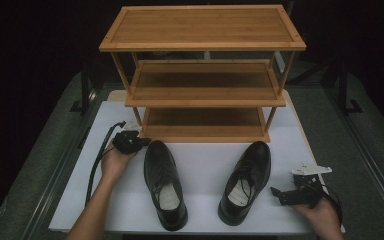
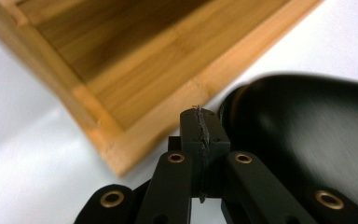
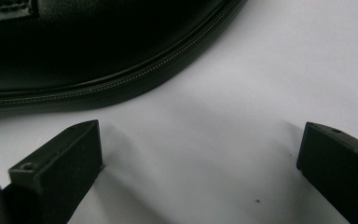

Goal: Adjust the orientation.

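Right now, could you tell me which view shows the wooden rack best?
The high view: the whole wooden rack appears, all three shelves. The left gripper view catches one blurred corner beside the shoe. The right gripper view looks at shoe and table.

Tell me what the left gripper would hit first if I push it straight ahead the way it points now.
Probably the front edge of the wooden rack's bottom shelf. In the left gripper view the shut left gripper aims at that edge, with the left shoe's toe just beside its line. Depth is unclear, so it could graze the toe first.

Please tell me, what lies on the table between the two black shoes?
Nothing lies between the left shoe and the right shoe: that stretch of the white table is bare, as the high view shows.
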Motion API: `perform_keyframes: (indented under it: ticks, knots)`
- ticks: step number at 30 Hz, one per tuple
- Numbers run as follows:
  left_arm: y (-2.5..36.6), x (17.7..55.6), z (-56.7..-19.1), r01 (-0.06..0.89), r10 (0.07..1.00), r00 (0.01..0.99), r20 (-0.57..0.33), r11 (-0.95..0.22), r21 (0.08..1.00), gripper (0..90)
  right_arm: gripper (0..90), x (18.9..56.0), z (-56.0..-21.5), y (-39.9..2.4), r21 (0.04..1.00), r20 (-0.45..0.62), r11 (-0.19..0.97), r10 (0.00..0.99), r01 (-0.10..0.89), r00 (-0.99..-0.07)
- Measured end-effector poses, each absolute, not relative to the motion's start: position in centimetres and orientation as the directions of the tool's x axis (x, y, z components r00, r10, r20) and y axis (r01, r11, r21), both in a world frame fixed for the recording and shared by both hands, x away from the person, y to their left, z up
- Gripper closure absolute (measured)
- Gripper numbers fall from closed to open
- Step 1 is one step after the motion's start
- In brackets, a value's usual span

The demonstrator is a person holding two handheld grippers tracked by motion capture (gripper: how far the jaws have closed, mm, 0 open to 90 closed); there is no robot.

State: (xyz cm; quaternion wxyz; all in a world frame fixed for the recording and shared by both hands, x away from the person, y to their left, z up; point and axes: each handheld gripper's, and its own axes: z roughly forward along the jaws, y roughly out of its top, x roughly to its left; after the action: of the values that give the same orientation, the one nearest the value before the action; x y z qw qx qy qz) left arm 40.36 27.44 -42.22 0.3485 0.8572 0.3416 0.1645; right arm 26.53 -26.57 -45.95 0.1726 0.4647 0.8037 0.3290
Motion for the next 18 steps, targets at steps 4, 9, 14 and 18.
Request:
perform_keyframes:
  ticks: [4,9,14,18]
  knots:
    - [28.5,38.3,-41.7,0.482,0.703,0.711,0.008,-0.495,0.723,90.0,0.0,26.5,-46.0,-26.6,0.689,0.028,0.352,0.861,0.633,-0.508]
    - [28.9,34.3,-41.4,0.475,0.677,0.736,-0.033,-0.480,0.737,90.0,0.0,26.5,-46.0,-26.6,0.689,0.027,0.352,0.861,0.633,-0.508]
    - [28.8,31.7,-41.9,0.481,0.662,0.748,-0.058,-0.479,0.735,90.0,0.0,26.5,-45.9,-26.6,0.688,0.027,0.352,0.861,0.634,-0.508]
    - [28.7,29.4,-42.4,0.478,0.652,0.756,-0.047,-0.502,0.720,90.0,0.0,26.5,-45.9,-26.6,0.689,0.025,0.354,0.860,0.632,-0.509]
